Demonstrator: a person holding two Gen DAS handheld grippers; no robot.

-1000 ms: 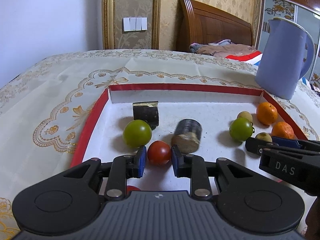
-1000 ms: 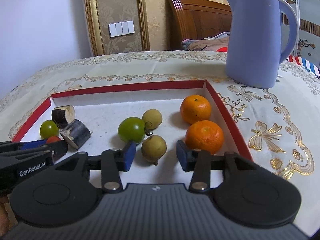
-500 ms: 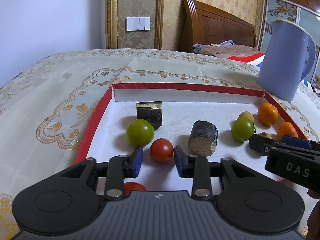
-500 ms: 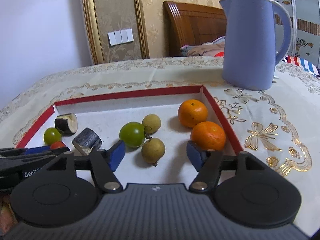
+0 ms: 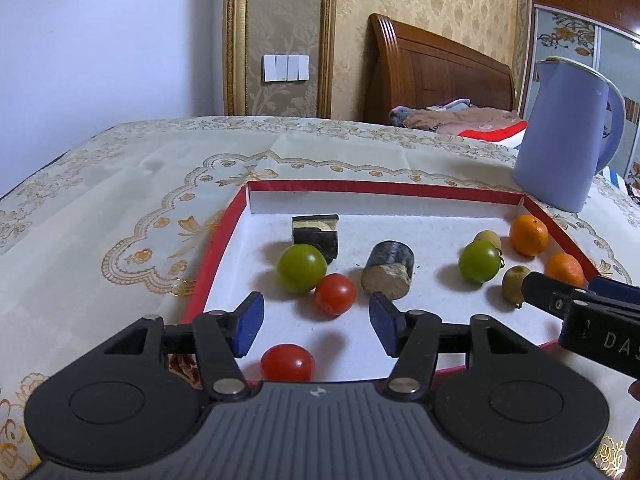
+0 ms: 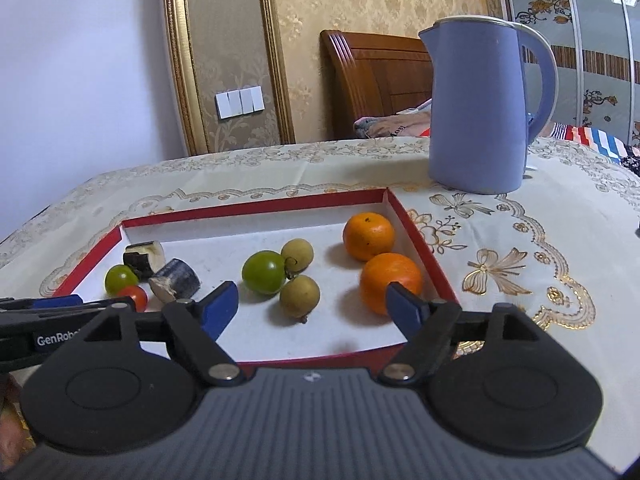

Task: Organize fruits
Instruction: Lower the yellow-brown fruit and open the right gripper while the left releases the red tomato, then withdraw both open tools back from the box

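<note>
A red-rimmed white tray holds the fruit. In the left wrist view my left gripper is open and empty, just behind a red tomato. A second red tomato lies below it, a green tomato to the left. Two dark cut pieces sit mid-tray. In the right wrist view my right gripper is open and empty, behind a longan, a green tomato and two oranges.
A blue kettle stands on the patterned tablecloth beyond the tray's far right corner. A wooden headboard and bedding lie behind the table. Each gripper shows at the edge of the other's view.
Both grippers have opened wider and drawn back from the fruit. The second red tomato near the tray's front edge has come into view below the left gripper.
</note>
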